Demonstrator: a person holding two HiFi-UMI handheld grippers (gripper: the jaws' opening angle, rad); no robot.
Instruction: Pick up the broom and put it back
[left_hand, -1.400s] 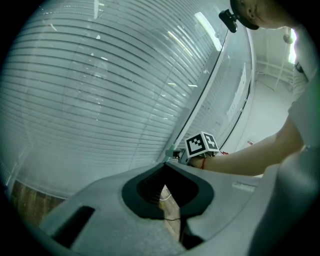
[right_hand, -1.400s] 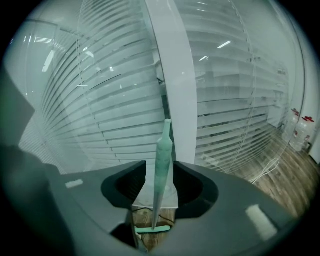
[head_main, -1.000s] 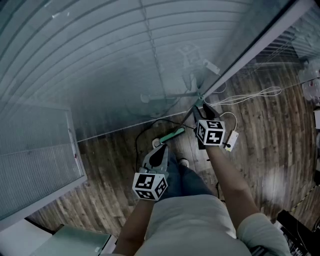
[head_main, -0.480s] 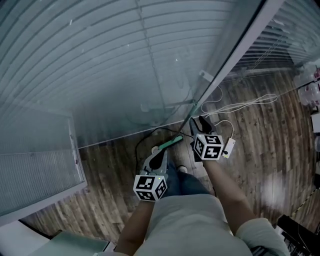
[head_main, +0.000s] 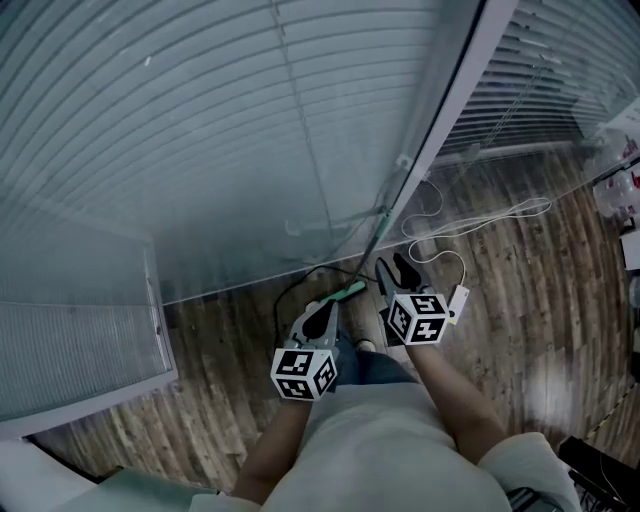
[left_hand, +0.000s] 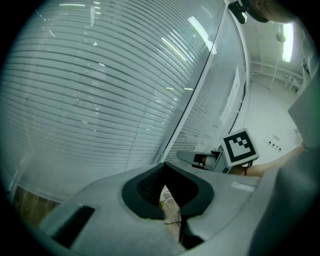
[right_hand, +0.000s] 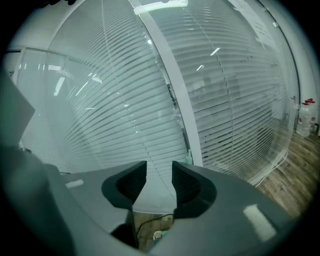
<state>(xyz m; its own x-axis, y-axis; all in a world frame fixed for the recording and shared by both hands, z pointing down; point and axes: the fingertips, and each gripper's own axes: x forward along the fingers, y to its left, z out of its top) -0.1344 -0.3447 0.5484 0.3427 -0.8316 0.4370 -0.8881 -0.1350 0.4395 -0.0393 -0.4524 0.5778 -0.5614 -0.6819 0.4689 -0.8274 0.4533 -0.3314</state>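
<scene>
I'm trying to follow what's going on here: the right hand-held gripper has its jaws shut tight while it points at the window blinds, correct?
Not quite. The right hand-held gripper does point at the window blinds, but its jaws stand apart with nothing between them, as the right gripper view shows.

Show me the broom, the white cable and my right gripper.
broom (head_main: 346, 291): head view, its green section.
white cable (head_main: 547, 205): head view, loop's far end.
right gripper (head_main: 391, 263): head view, between its fingertips.

The broom (head_main: 343, 292) lies between the left gripper (head_main: 319, 316) at 7 o'clock and the right gripper (head_main: 396, 271) at 2 o'clock. The glass wall (head_main: 200, 150) stands at 12 o'clock.
</scene>
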